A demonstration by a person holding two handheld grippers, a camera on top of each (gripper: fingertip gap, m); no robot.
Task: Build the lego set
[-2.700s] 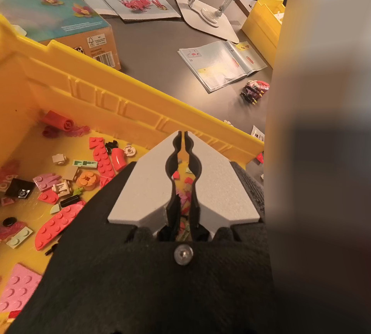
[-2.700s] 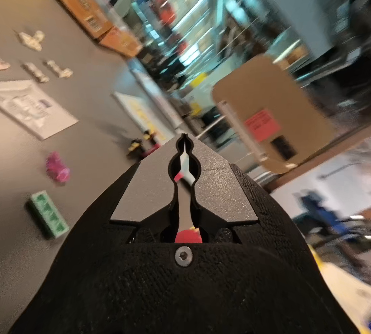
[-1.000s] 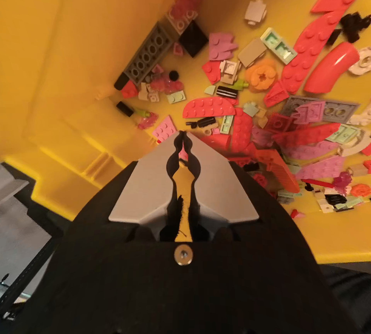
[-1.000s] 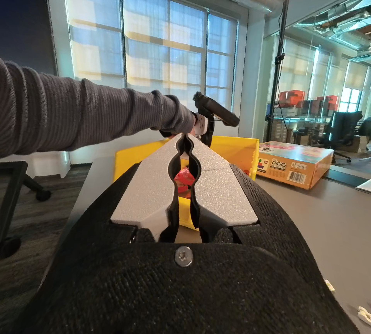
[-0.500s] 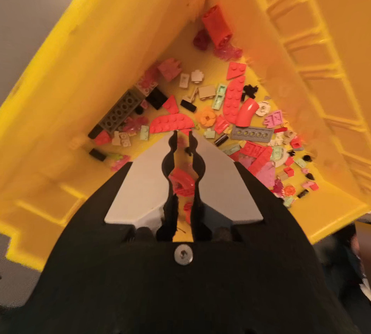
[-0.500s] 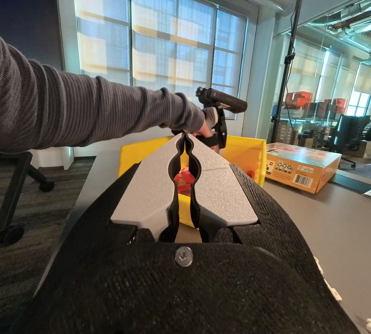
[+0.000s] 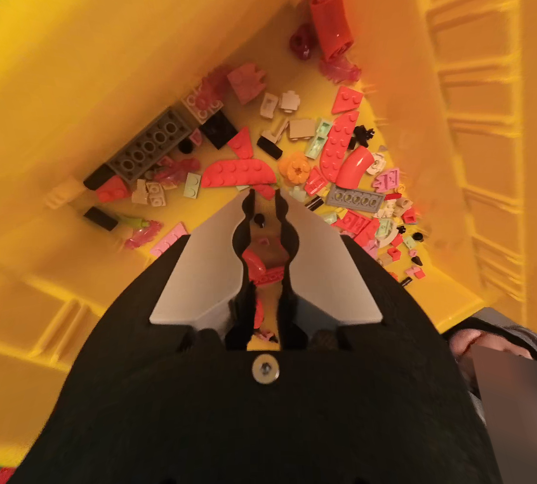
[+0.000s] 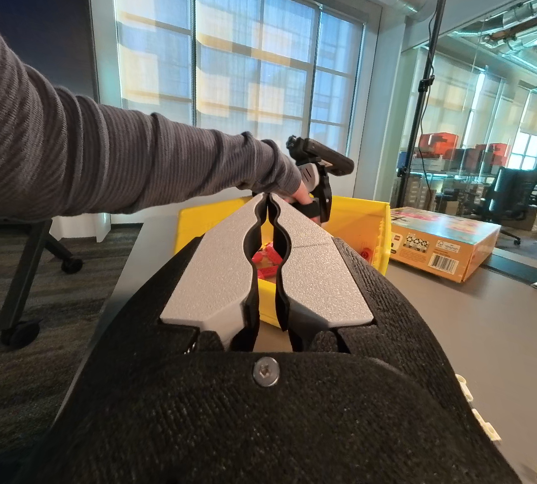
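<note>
1. The yellow bin (image 7: 122, 42) served as our landmark: it stood on the grey desk (image 8: 436, 324), with an orange-sided box (image 8: 441, 240) just beside its far wall.
2. Our left gripper (image 7: 263, 194) hung inside the bin, tips down over the loose bricks; its fingers (image 7: 220, 226) stood narrowly apart and pressed on nothing.
3. Our right gripper (image 8: 267, 197) waited outside the bin, on its near side, fingers (image 8: 226, 240) shut at the tips on nothing we could see.
4. On the bin floor, a grey holed beam (image 7: 151, 147) lay against the left wall, and a red cylinder (image 7: 331, 25) sat in the far corner.
5. A red half-round plate (image 7: 238, 176) lay just beyond the left tips, with a small red wedge (image 7: 266, 189) right at them; we judged that any pinch there needed a steady, square descent, since pieces overlapped.
6. An orange flower piece (image 7: 296, 170) and a tiny black stud (image 7: 258, 220) crowded the same spot and could have been nudged or caught.
</note>
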